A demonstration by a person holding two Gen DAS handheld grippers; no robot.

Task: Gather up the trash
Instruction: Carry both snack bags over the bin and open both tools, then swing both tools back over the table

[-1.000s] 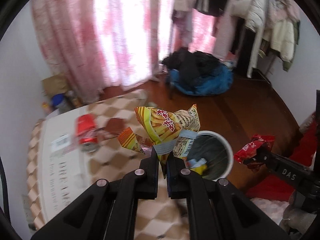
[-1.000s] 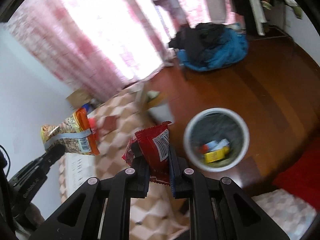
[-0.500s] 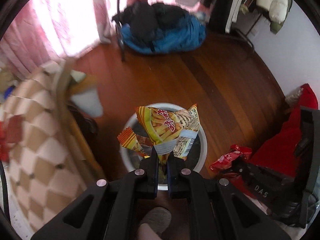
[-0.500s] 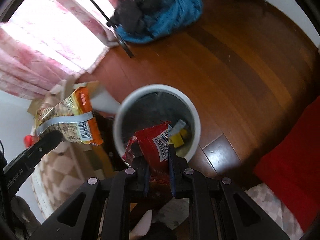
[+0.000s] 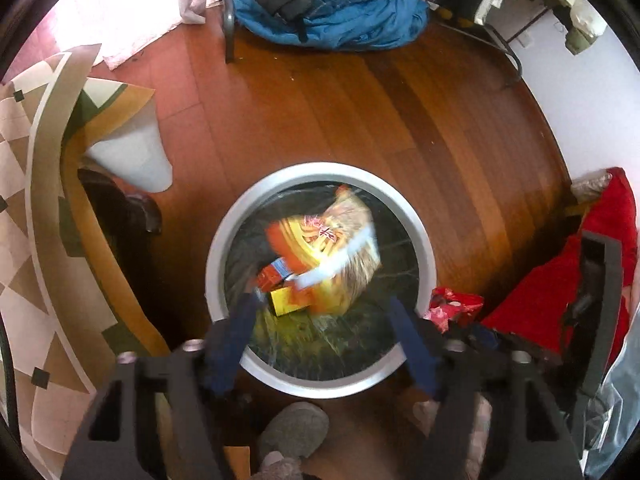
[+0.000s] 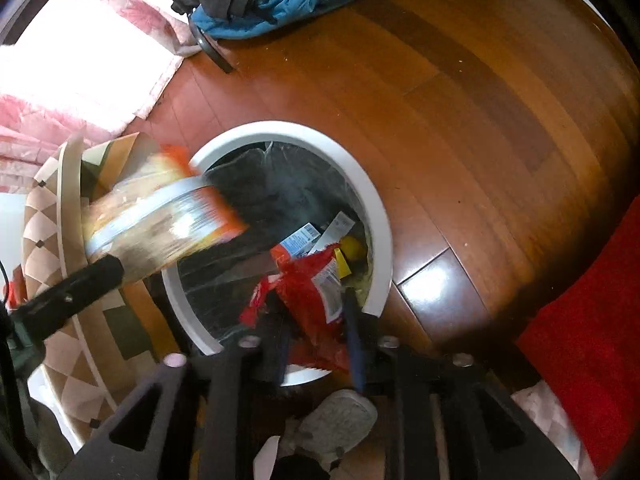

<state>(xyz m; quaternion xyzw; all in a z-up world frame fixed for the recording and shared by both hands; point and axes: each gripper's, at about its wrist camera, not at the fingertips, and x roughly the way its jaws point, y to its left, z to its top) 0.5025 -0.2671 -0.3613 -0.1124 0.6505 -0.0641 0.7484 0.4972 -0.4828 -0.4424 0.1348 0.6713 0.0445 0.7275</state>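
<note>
A white round bin (image 5: 424,240) with a dark liner stands on the wood floor, also in the right wrist view (image 6: 380,216). My left gripper (image 5: 326,304) is open above it. The yellow-orange snack bag (image 5: 332,248) is blurred, falling into the bin; it also shows blurred in the right wrist view (image 6: 160,224). My right gripper (image 6: 316,304) is partly open over the bin's near rim, with the red wrapper (image 6: 316,292) loose between its fingers. The red wrapper also shows in the left wrist view (image 5: 454,306). Other trash (image 6: 308,236) lies in the bin.
A checkered tablecloth edge (image 5: 24,208) hangs at the left. A blue and black clothes heap (image 5: 328,4) lies on a chair at the back. A red cloth (image 6: 592,344) is at the right. A grey slipper (image 5: 292,432) is below the bin.
Both grippers have moved over the bin and opened. The snack bag has dropped from the left gripper into the bin. The red wrapper is slipping from the right gripper.
</note>
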